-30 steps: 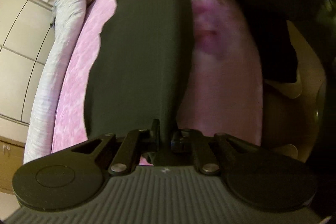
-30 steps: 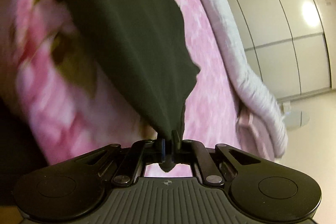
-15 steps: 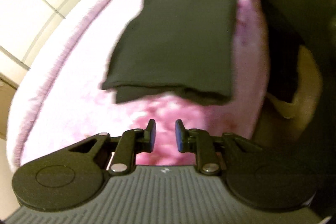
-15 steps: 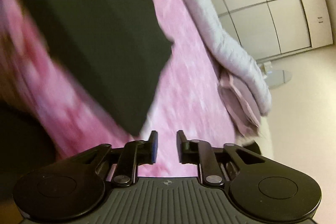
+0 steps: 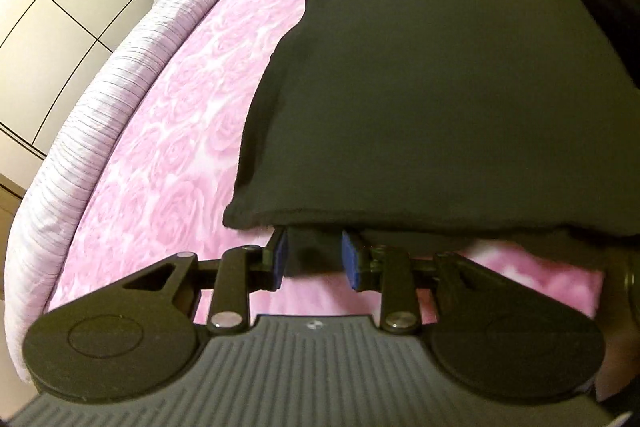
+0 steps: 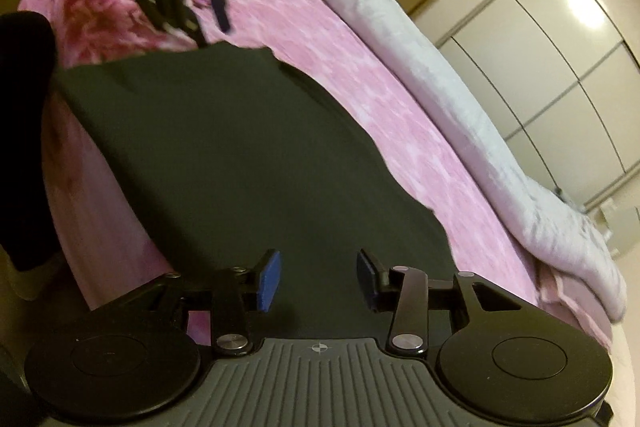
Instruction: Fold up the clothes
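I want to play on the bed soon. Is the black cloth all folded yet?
Partly. The black cloth already lies doubled on the pink bedspread. Both grippers are at its edges now: the left gripper straddles the lower layer, and the right gripper is opening over it. At least one more fold looks likely.

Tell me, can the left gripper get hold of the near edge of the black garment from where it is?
Probably yes: the garment's lower layer already lies between the left gripper's open fingers, nothing blocking.
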A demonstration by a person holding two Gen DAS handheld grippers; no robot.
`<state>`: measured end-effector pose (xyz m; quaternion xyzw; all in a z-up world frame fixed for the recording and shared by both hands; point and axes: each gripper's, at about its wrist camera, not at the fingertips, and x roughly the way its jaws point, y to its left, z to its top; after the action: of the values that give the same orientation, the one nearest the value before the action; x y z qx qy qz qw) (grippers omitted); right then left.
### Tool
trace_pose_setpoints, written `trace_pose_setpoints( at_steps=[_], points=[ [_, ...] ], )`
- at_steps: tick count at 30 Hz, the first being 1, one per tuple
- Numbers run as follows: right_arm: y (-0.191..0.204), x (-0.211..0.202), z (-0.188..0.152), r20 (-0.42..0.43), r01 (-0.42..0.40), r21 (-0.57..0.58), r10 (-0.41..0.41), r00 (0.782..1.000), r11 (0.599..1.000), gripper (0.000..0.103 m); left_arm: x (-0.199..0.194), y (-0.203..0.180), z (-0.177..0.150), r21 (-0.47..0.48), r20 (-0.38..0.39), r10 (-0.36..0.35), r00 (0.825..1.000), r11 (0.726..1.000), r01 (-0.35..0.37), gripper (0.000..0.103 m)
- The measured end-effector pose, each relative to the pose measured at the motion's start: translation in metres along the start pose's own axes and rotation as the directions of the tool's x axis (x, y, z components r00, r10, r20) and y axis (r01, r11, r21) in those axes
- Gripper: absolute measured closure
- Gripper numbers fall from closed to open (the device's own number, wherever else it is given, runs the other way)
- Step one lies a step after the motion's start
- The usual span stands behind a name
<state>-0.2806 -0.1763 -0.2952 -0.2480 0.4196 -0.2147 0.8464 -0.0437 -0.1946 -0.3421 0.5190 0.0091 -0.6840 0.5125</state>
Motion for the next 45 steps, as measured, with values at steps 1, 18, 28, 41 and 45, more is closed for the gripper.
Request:
trace_pose_setpoints(
  at_steps=[1,18,28,41,45],
  points=[
    [0.000,0.006,0.002,0.006,-0.006,-0.006,0.006,1.000,1.000,0.061,0.003,0.001,-0.001,-0.001,0.008,-0.001,1.000,1.000,0.001,0.077],
    [0.040,0.012,0.041,0.074,-0.047,-0.071,0.052,0.996,0.996,0.056,0.006,-0.026,-0.026,0.358,0.117,0.159,0.980,0.914,-0.191,0.073],
    [0.031,0.013,0.035,0.054,-0.030,-0.025,0.031,0.998,0.999,0.055,0.009,-0.041,-0.025,0.567,0.143,0.198,0.970,0.787,-0.244,0.101],
    [0.026,0.004,0.046,0.074,-0.084,0.006,0.083,0.994,0.996,0.054,0.016,-0.060,-0.061,0.630,0.107,0.222,0.969,0.739,-0.239,0.099],
    [0.028,-0.005,0.049,0.088,-0.158,0.025,0.155,0.984,0.987,0.053,-0.002,-0.047,-0.081,0.600,0.078,0.247,0.966,0.762,-0.244,0.086]
  ],
)
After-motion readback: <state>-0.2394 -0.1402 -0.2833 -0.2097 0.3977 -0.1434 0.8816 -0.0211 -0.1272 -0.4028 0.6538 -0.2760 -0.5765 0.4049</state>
